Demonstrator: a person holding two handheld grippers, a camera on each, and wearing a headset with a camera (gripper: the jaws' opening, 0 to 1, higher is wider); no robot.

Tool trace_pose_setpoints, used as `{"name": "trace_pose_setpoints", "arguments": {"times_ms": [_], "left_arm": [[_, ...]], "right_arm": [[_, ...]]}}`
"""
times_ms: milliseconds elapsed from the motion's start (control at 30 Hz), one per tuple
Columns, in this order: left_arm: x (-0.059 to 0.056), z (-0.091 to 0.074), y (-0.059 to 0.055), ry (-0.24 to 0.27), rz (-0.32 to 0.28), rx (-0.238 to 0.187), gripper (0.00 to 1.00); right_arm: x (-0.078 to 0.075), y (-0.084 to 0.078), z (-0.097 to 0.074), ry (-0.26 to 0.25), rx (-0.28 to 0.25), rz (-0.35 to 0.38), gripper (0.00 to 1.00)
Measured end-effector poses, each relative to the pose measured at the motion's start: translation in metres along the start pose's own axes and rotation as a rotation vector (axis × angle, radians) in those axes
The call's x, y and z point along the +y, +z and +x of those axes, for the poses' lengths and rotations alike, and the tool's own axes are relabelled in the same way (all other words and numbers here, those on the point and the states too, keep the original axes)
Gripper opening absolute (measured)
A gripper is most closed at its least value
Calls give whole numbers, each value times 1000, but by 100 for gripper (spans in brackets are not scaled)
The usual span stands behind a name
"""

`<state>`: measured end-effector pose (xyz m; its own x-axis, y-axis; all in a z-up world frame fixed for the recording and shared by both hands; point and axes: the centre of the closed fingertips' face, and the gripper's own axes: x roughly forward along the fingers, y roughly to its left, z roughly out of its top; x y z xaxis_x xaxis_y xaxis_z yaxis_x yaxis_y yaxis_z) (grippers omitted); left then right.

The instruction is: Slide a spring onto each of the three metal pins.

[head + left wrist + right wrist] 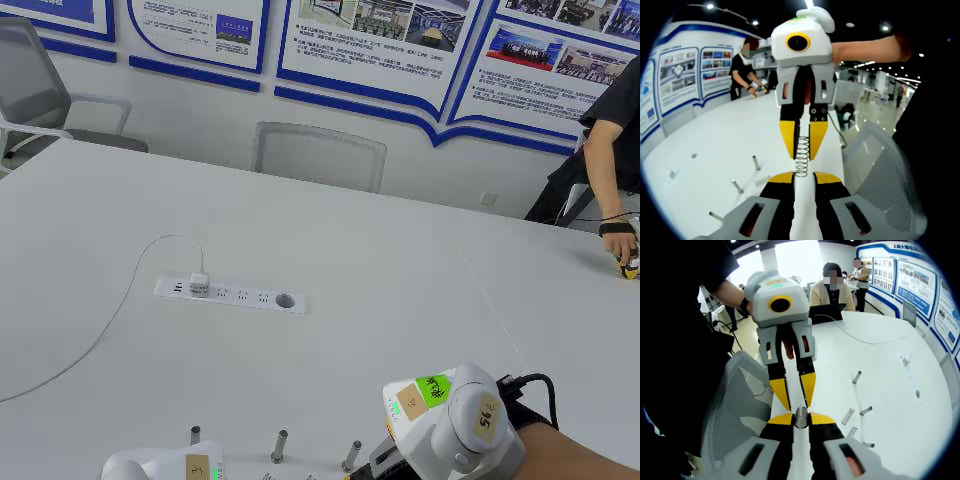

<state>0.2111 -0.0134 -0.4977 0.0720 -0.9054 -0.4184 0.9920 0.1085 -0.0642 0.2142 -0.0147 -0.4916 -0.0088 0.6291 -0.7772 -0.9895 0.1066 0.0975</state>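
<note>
Over the near edge of the bench (400,280), one spring (801,157) spans between the two tongs, not yet on a pin.
The right tongs (801,419) are pinched on one end of it. The left tongs (804,177) sit narrowly around the other end, though whether they actually grip I cannot tell. All three pins (279,445) stand bare and upright just beyond, with two loose springs (847,416) lying beside them. This looks like the first threading step: one side should release, then the coil's open end needs lining up over a pin top.
</note>
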Motion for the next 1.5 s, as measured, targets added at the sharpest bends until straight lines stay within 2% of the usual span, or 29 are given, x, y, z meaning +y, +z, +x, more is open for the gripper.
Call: {"name": "trace_pose_setpoints", "arguments": {"times_ms": [300,367,400,500,633,700,1000,1067,1167,1300,1500], "left_arm": [[14,-10,-22,73,-59,23,22],[18,-13,-32,99,-81,49,21],[19,-14,-34,98,-88,44,21],[24,-19,-42,124,-115,51,23],[30,-24,-51,161,-159,50,30],[34,-27,-59,182,-174,62,33],[41,-40,-91,253,-222,120,43],[45,-44,-95,281,-256,114,44],[49,-48,-101,309,-263,124,48],[56,-56,-105,343,-293,113,50],[63,-66,-112,368,-314,113,51]], "right_arm": [[-13,-12,6,-41,22,45,12],[-17,-15,7,-57,34,46,12],[-24,-17,7,-87,41,52,12],[-31,-19,9,-103,45,67,12],[-40,-23,11,-122,55,83,12],[-46,-26,12,-141,68,93,12],[-62,-33,24,-156,92,129,12],[-66,-33,28,-157,98,133,12],[-71,-31,32,-160,100,143,12],[-80,-28,38,-171,102,160,12],[-92,-20,48,-168,84,178,12]]}}
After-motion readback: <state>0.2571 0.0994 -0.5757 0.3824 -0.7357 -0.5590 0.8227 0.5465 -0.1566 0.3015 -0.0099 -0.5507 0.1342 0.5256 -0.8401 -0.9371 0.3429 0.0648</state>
